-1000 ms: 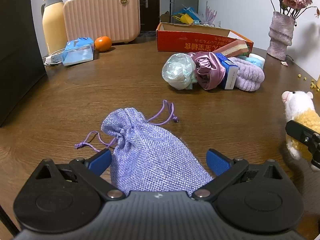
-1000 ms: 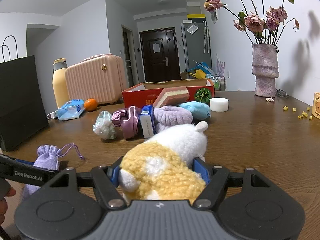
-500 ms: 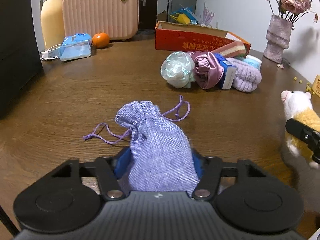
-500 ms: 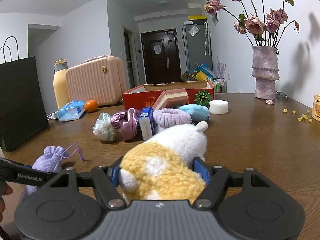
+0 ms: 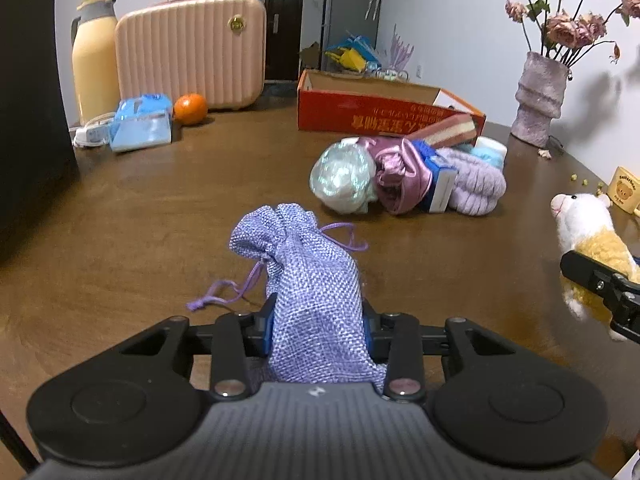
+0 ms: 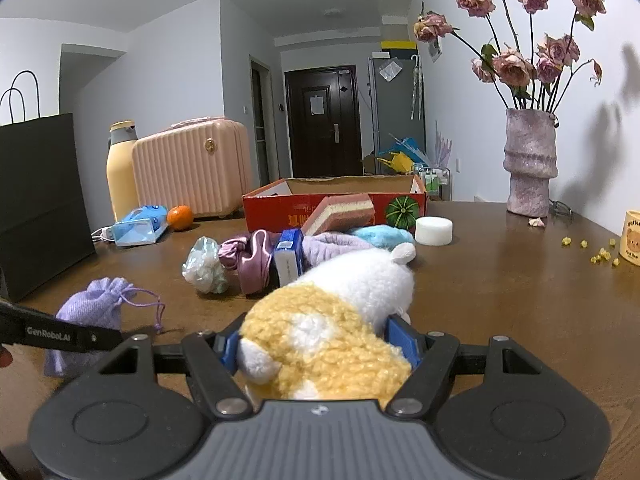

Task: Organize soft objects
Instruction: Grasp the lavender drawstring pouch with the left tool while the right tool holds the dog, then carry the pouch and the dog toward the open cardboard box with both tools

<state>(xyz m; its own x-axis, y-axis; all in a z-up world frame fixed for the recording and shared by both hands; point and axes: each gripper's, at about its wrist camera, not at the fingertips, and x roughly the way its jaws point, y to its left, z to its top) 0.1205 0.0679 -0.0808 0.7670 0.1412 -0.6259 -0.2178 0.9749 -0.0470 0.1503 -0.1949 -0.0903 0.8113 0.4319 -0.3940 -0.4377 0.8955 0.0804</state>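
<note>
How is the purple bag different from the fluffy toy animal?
The purple bag is woven cloth with drawstrings; the toy animal is fluffy, yellow and white. The left gripper is closing on the bag; the right gripper grips the toy. Both are soft.
</note>
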